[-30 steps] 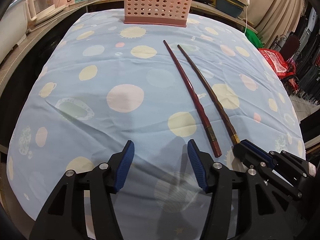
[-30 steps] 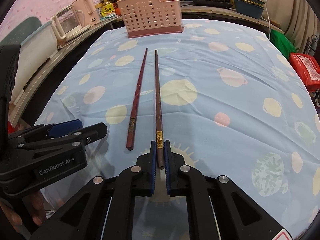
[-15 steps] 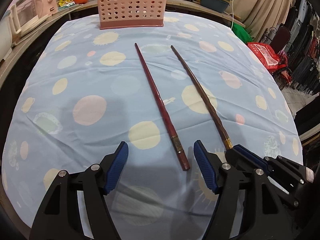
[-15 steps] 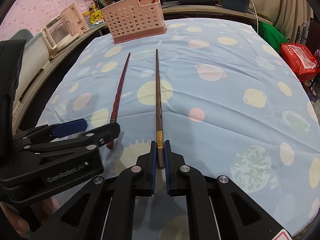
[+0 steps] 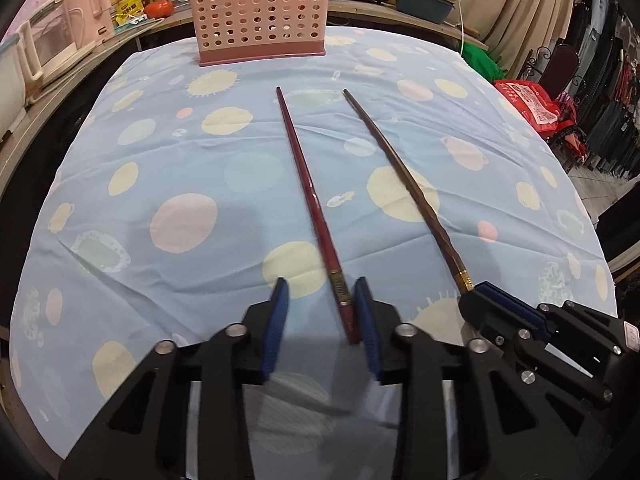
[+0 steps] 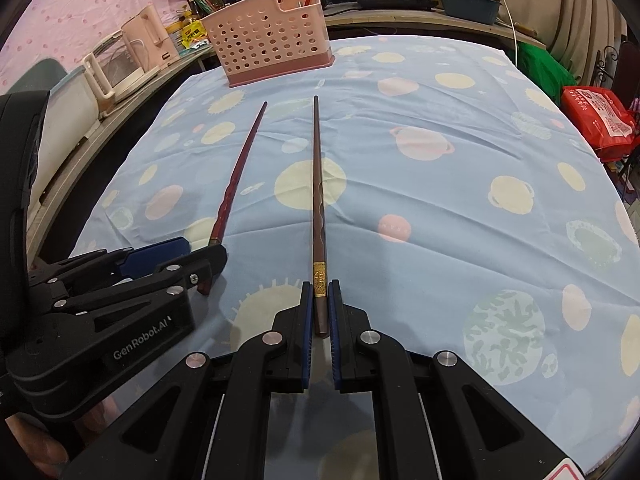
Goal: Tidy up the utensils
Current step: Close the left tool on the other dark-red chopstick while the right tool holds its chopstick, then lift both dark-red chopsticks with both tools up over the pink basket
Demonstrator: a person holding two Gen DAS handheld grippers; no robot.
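open tablecloth (image 5: 192,168) runs to the pink basket (image 5: 260,16) standing across the far end

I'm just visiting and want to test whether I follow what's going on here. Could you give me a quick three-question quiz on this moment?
1. True or false: the right tongs are shut on the brown chopstick.
2. Multiple choice: the red chopstick has its thick end
A) inside the pink basket
B) between the open fingers of the left tongs, against the right-hand finger
C) hanging off the tablecloth
3. Fill in: utensils already sorted stand in the pink ____.

Key: 1 true. 2 B. 3 basket.
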